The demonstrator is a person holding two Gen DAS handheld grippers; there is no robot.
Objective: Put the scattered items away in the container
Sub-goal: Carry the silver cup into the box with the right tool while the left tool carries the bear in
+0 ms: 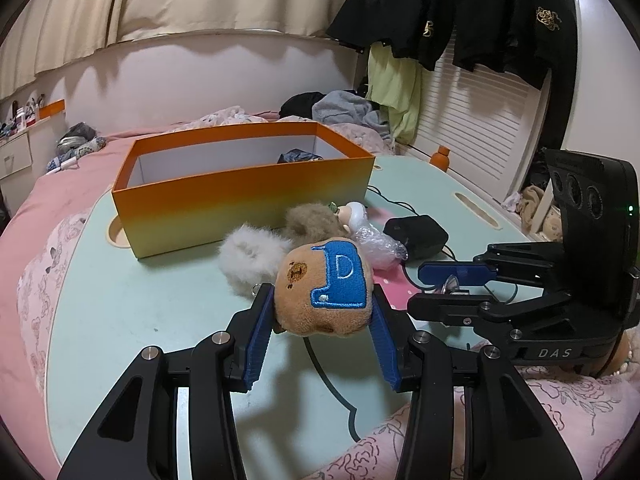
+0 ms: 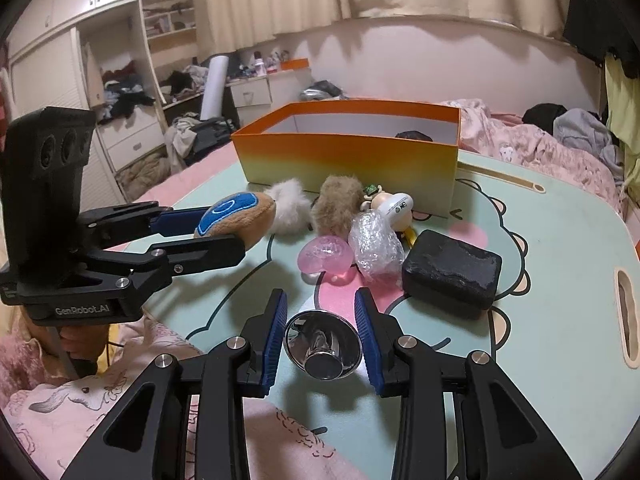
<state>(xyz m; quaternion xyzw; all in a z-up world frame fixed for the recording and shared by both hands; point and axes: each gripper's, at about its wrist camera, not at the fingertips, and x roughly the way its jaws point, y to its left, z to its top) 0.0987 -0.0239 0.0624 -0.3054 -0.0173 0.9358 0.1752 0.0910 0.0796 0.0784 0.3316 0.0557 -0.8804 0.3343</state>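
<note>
A brown plush (image 1: 326,292) was clamped in the left tool (image 1: 322,322); a shiny metal cone (image 2: 322,344) was pinched in the right tool (image 2: 322,332).

The left claw (image 1: 323,312) tilts downward, its 2 pads clamping a plush. The right claw (image 2: 322,334) tilts likewise, pads pressing a shiny metal piece.

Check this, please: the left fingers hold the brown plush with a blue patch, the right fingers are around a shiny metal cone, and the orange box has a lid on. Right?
One error: the orange box has no lid. The left wrist view shows its white inside. The brown plush and the metal cone are as you say.
</note>
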